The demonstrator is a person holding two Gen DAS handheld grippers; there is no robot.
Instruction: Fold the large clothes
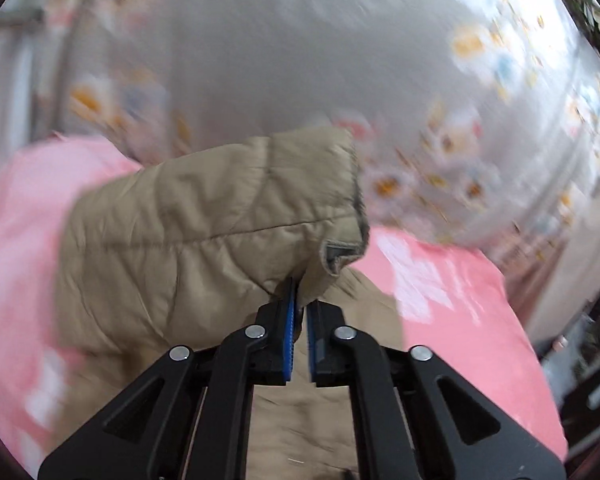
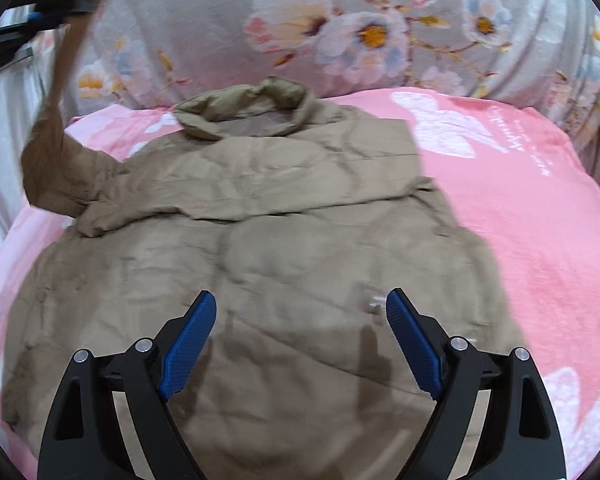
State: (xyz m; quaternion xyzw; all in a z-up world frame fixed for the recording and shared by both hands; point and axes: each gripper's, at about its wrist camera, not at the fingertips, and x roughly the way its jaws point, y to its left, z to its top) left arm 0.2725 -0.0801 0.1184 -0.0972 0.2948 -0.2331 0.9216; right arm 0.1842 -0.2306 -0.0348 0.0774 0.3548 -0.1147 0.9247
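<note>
I have the tan padded jacket (image 2: 268, 240) spread on the pink blanket (image 2: 540, 208) of the bed, collar (image 2: 244, 114) at the far end toward the floral bedding (image 2: 360, 32), hem near me. It lies flat so the body gives a steady base to fold onto.

My left tool (image 1: 300, 308) is pinched nearly closed on a fold of the jacket's sleeve (image 1: 204, 224) close to the cuff (image 1: 340, 254), with fabric squeezed between the blue pads (image 1: 288, 320). The sleeve is lifted clear of the jacket body; in the right wrist view it rises from the far-left shoulder up toward the left tool at the top left corner. I judge it is held high so it can swing across the chest without dragging.

My right tool (image 2: 300, 336) hangs over the near middle of the jacket with its fingers spread wide, gripping nothing. Whether it touches the cloth I cannot tell. Parked there, it looks ready to press the body down or take the hem.

The right side already looks folded in, with a straight edge running near to far.
</note>
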